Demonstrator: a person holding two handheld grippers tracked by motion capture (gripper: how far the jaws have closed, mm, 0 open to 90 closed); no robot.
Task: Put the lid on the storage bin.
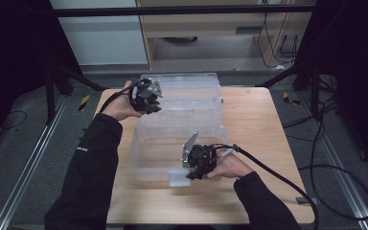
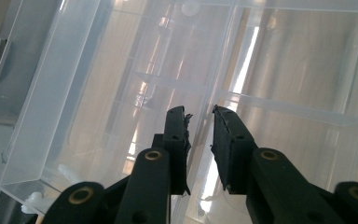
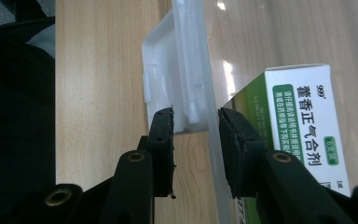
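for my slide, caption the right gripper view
Right gripper straddling the clear box's front wall, green-and-white medicine carton inside.

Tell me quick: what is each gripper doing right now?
Left gripper: fingers straddle a wall of the clear plastic box; grip cannot be told.
Right gripper: fingers straddle the box's front wall by the latch; grip cannot be told.

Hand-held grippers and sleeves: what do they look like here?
Both are black two-jaw units. The left hand-held gripper and the right hand-held gripper each carry a grey three-cornered plate on top. Jaws are flat black pads on black links with brass-coloured rivets. A thick black cable trails from the right one. Both arms wear black sleeves, the left with small white print.
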